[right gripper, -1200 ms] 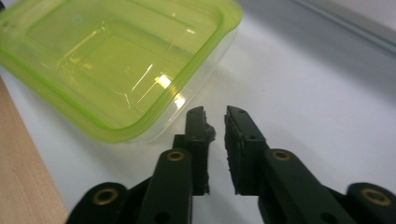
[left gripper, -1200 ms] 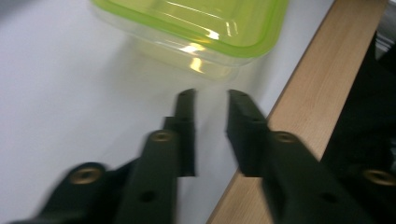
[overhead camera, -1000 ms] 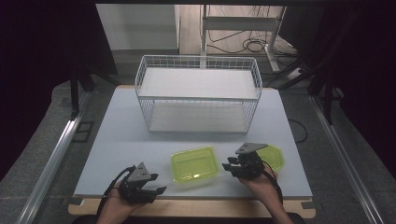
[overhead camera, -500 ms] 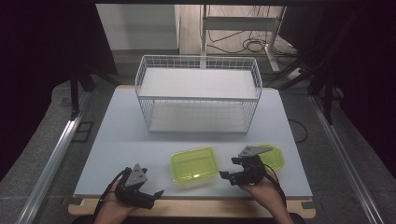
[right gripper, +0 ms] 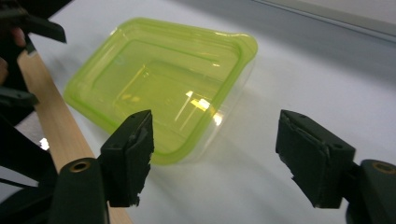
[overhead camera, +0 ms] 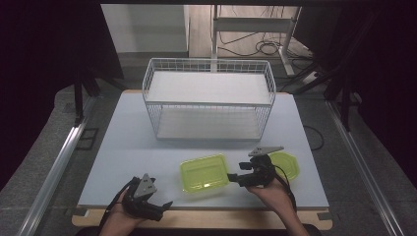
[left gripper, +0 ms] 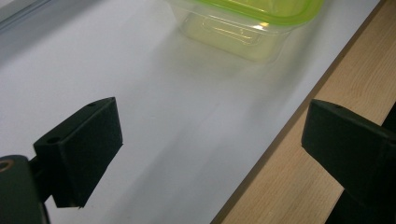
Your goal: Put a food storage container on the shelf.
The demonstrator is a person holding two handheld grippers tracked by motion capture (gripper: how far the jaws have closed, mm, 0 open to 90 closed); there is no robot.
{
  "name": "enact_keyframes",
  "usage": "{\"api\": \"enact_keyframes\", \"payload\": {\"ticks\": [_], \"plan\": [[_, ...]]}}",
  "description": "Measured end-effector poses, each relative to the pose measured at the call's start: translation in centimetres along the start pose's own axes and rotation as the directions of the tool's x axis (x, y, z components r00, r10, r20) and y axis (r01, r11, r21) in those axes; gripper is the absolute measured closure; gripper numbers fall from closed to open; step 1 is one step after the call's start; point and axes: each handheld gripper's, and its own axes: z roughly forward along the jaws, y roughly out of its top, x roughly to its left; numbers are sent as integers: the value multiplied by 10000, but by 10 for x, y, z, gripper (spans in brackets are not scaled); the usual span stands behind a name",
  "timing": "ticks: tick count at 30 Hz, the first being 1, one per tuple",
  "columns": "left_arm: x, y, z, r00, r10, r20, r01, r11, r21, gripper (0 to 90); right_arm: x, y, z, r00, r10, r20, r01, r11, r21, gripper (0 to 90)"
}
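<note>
A clear food container with a lime-green lid (overhead camera: 204,173) lies near the table's front edge, between my two grippers. My right gripper (overhead camera: 235,175) points at its right end. In the right gripper view the container (right gripper: 163,84) has its near corner just ahead of the gripper (right gripper: 215,140), which is open; its jaws have just been closing a little and touch nothing. My left gripper (overhead camera: 164,206) lies at the front left, open; its jaws have just been opening. The left gripper view has the container (left gripper: 243,23) well beyond the empty gripper (left gripper: 210,121).
A white wire basket (overhead camera: 209,101) stands at the back middle of the pale table (overhead camera: 123,142). A second lime-green lid or container (overhead camera: 289,164) lies behind my right hand. A wooden strip (overhead camera: 206,219) runs along the table's front edge.
Both hands have stayed almost where they were. The right gripper's jaws stand wider than a second ago. The green container has not moved.
</note>
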Motion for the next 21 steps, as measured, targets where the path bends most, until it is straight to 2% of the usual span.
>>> {"api": "enact_keyframes", "payload": {"ticks": [1,9,13,17,18,19,21], "plan": [[0,0,0,10000,11,3,-11,10000,10,50,-2,2,3,9998,133,-118,-132,9999,37,323],[-2,0,3,9998,178,96,-179,9997,151,52,-9,9,15,9979,410,-505,-389,9984,417,421],[-2,-1,4,9996,251,85,-253,9994,252,52,-12,13,22,9961,568,-669,-528,9967,611,447],[-2,-1,4,9996,251,96,-253,9993,283,52,-15,17,29,9918,879,-925,-811,9939,752,497],[-2,-1,4,9996,257,89,-260,9992,300,52,-17,18,30,9903,1001,-964,-925,9925,799,517],[-3,-1,4,9996,272,82,-274,9991,325,52,-20,20,33,9863,1297,-1024,-1202,9883,943,578],[-3,-1,4,9994,333,27,-334,9989,343,52,-21,20,35,9842,1409,-1072,-1302,9863,1017,599]]}}
